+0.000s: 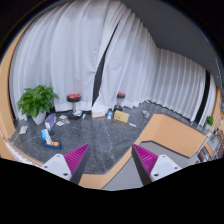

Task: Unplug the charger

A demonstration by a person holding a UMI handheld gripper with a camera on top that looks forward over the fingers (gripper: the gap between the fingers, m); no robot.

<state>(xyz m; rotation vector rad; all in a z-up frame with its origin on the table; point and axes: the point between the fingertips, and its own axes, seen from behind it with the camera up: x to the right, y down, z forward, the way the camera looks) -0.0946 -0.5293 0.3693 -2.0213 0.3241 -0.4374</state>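
**Tool spread wide and holding nothing, high above a room; no charger to be made out**

The tool [114, 160] sits at the bottom centre of the frame with its two fingers spread well apart and nothing between them. The magenta pad of the left finger [76, 157] shows at lower left of centre, the pad of the right finger [145, 159] at lower right of centre. In the gap between them lies a light wooden table [108, 176] edge, with a grey surface just beside it.

Beyond the fingers the view opens onto a room. A long white curtain [100, 50] fills the upper half of the frame, falling in folds with a dark slit left of centre. At middle left stands a green potted plant [37, 100]. To its right, before the curtain, are two red-topped stools [74, 98], one near the plant and one further right. The dark grey floor [100, 135] across the middle of the frame is strewn with small items, too small to tell apart. At middle right a wooden counter [172, 132] curves toward the tool.

The charger cannot be picked out: no plug, cable or socket is distinct enough to name.
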